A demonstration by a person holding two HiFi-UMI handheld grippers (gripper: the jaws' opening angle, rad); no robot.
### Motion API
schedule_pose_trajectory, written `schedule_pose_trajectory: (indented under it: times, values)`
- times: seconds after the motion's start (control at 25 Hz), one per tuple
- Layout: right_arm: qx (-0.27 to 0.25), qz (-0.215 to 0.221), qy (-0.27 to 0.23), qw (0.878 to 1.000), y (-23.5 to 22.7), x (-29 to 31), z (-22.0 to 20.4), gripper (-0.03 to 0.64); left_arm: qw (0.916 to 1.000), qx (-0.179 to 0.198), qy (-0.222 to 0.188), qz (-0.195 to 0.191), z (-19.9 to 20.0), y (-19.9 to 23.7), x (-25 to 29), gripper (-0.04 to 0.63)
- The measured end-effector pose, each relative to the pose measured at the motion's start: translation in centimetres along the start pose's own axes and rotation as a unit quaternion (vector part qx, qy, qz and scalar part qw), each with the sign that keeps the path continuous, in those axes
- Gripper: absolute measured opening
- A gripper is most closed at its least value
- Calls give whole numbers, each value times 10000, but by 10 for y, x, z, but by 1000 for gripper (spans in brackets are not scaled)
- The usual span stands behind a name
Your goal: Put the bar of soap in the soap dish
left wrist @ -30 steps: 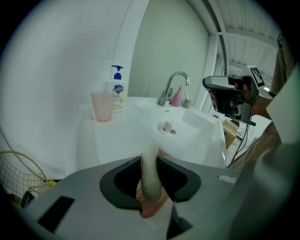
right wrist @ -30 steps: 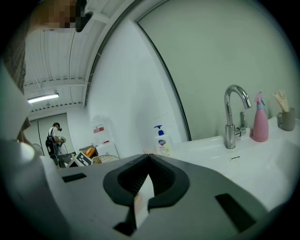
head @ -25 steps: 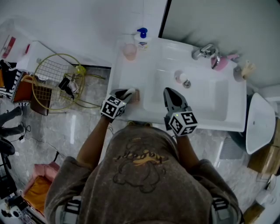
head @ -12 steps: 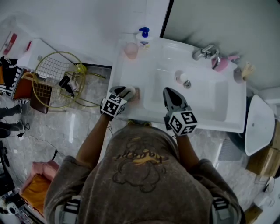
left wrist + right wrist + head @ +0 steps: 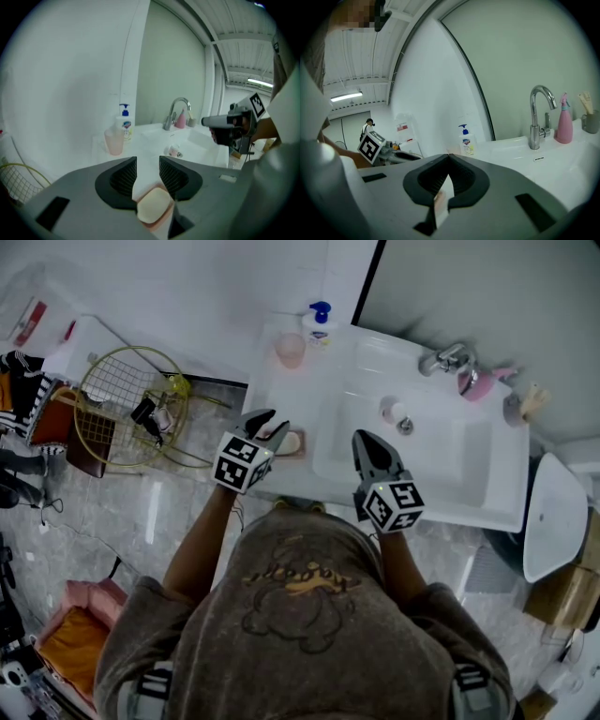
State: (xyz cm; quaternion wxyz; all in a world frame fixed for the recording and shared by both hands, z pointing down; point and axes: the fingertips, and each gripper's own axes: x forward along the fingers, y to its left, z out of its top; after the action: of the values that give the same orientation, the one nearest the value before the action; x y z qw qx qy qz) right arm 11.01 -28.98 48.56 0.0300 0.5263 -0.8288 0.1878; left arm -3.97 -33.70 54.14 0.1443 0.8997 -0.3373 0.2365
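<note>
A pale cream bar of soap point(image 5: 289, 442) lies in a pink soap dish point(image 5: 298, 456) on the flat left side of the white washbasin. My left gripper point(image 5: 270, 423) hangs above and just left of it; its jaws are opening and hold nothing. In the left gripper view the soap point(image 5: 153, 207) shows below the parted jaws of the left gripper point(image 5: 147, 164), resting in the dish point(image 5: 162, 220). My right gripper point(image 5: 361, 439) hovers over the basin's front rim, jaws shut and empty; in its own view the right gripper point(image 5: 449, 157) has its tips together.
A blue-topped pump bottle point(image 5: 320, 322) and a pink cup point(image 5: 290, 350) stand at the basin's back left. The tap point(image 5: 445, 359) and a pink spray bottle point(image 5: 478, 382) are at the back right. A yellow wire basket point(image 5: 127, 404) stands on the floor to the left.
The left gripper has lifted off the soap dish with its jaws spread apart, leaving the soap lying in the dish. The right gripper has stayed where it was.
</note>
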Motion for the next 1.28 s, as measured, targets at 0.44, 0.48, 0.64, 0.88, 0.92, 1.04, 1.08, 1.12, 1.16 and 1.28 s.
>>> schedule_pose_trajectory:
  times: [0.44, 0.48, 0.64, 0.88, 0.92, 1.04, 1.08, 1.12, 1.16, 1.28]
  values:
    - [-179, 110, -81, 9997, 17, 3, 11, 2, 9907, -190, -1326, 252, 75, -4, -76, 135]
    - [-187, 115, -93, 9997, 18, 2, 12, 2, 9891, -213, -1427, 281, 77, -5, -81, 135]
    - [-216, 137, -145, 9996, 22, 3, 15, 2, 9819, -235, -1827, 443, 79, -7, -101, 135]
    - [-225, 161, -192, 9994, 26, 2, 16, 2, 9753, -382, -2032, 773, 64, -5, -108, 135]
    - [-225, 157, -192, 9994, 26, 2, 16, 2, 9755, -434, -2002, 804, 60, -5, -107, 135]
    - [-228, 151, -184, 9995, 24, 1, 14, 2, 9738, -532, -2042, 845, 60, -5, -105, 116]
    - [-230, 155, -179, 9995, 24, 1, 14, 2, 9731, -549, -2065, 867, 60, -5, -105, 99]
    - [-230, 161, -175, 9995, 24, 1, 13, 2, 9724, -557, -2080, 895, 60, -4, -106, 77]
    - [-227, 169, -173, 9994, 24, 1, 12, 2, 9719, -562, -2091, 920, 60, -4, -107, 53]
    - [-231, 187, -170, 9994, 25, 1, 11, 2, 9705, -629, -2138, 924, 58, -3, -108, 7]
